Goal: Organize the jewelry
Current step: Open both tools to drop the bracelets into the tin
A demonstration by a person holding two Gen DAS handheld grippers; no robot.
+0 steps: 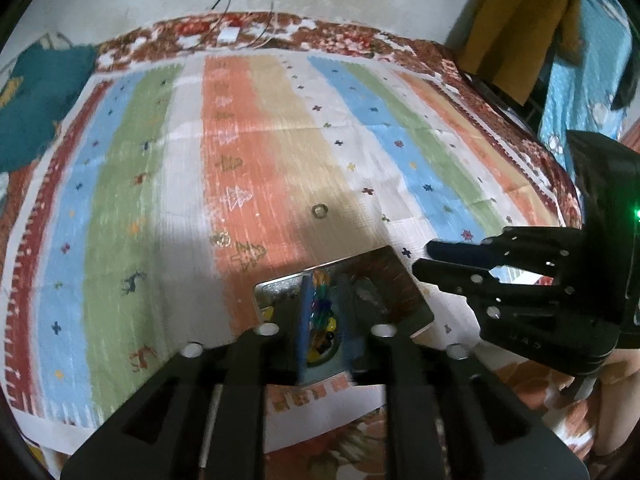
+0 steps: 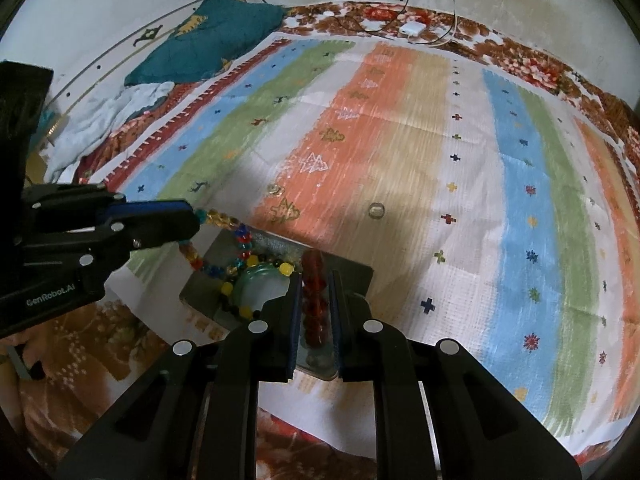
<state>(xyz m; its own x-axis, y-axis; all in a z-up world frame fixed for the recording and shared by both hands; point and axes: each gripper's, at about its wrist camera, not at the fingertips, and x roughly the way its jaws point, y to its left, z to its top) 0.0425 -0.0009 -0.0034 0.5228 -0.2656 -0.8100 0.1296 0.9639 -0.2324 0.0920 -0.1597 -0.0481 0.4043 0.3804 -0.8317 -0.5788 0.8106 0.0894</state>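
Striped mat (image 2: pixel 400 152) covers the bed; a metal tray (image 2: pixel 352 276) sits near its front edge, jewelry piled in it. Left gripper (image 2: pixel 196 216) narrow, multicolour bead strand (image 2: pixel 224 222) between its tips; right gripper (image 2: pixel 314 308) narrow around red bead bracelet (image 2: pixel 314 280), grip unclear

The left gripper (image 1: pixel 326 316) points down and away from the camera. Its two black fingers (image 1: pixel 256 360) have blue pads and stand a little apart, with colourful beads in the gap between them. The right gripper (image 2: pixel 316 312) points down the same way. Its fingers (image 2: pixel 360 320) are a little apart too, and a string of red beads sits in the gap; the pads do not seem to squeeze it. The two grippers are side by side, close together. Each one shows up at the edge of the other's view.
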